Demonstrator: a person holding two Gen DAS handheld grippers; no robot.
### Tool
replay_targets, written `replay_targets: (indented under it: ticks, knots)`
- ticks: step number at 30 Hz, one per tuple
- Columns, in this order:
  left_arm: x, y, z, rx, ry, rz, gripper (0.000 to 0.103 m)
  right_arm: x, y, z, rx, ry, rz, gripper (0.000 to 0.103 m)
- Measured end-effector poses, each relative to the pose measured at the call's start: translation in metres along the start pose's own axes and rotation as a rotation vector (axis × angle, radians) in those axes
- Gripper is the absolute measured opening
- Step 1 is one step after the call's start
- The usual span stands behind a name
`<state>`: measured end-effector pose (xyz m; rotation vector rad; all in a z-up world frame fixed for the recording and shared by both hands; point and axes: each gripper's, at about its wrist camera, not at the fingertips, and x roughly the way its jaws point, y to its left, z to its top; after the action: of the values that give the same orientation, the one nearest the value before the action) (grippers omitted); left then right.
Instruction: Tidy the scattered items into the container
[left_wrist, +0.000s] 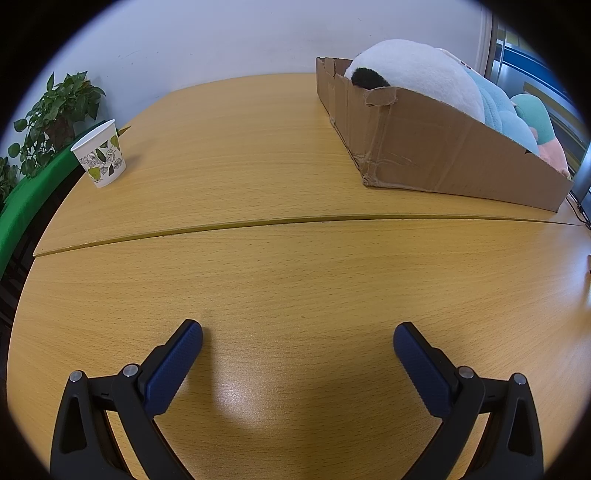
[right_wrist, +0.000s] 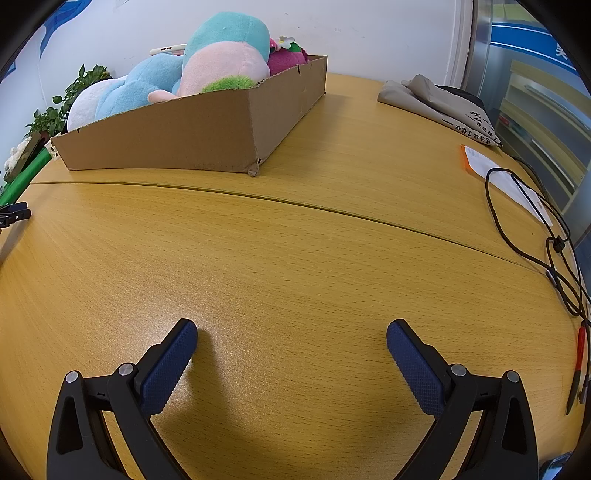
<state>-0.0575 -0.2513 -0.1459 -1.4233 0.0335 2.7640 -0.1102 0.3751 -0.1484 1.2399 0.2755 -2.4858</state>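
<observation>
The cardboard box (right_wrist: 166, 136), heaped with plush toys (right_wrist: 221, 62), sits at the far side of the bench (right_wrist: 295, 258), beyond its seam. Left tool (left_wrist: 297, 338) and right tool (right_wrist: 291, 334) both stand spread wide and empty over bare wood well short of the box. A paper cup (left_wrist: 99, 155) stands far left of the box near the bench edge; cables (right_wrist: 524, 221) trail far right.

The cardboard box (left_wrist: 443, 147) is the landmark. Its near wall hides the lower parts of the white plush (left_wrist: 413, 70), the light blue plush (right_wrist: 136, 88) and the pink-and-teal plush (right_wrist: 225, 59) piled inside, and its floor is not visible. Behind these, the magenta plush (right_wrist: 288, 59) shows only its top. Right of the box, the print on the grey bag (right_wrist: 443, 103) is too small to read, and the black cable (right_wrist: 524, 229) runs out of frame
</observation>
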Motion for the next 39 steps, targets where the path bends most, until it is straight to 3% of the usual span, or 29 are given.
replay_targets:
  ticks: [5, 12, 18, 39]
  knots:
    - [0.0, 0.0, 0.0, 0.0, 0.0, 0.0, 0.103, 0.005, -0.001, 0.007, -0.013, 0.0, 0.009, 0.103]
    - [0.0, 0.0, 0.0, 0.0, -0.001, 0.0, 0.103, -0.003, -0.019, -0.006, -0.203, -0.004, 0.154, 0.103]
    - [0.001, 0.0, 0.0, 0.0, -0.001, 0.0, 0.103, -0.009, -0.03, -0.016, -0.294, -0.007, 0.22, 0.103]
    - [0.001, 0.001, 0.0, 0.0, -0.002, 0.0, 0.103, -0.008, -0.031, -0.015, -0.297, -0.004, 0.22, 0.103]
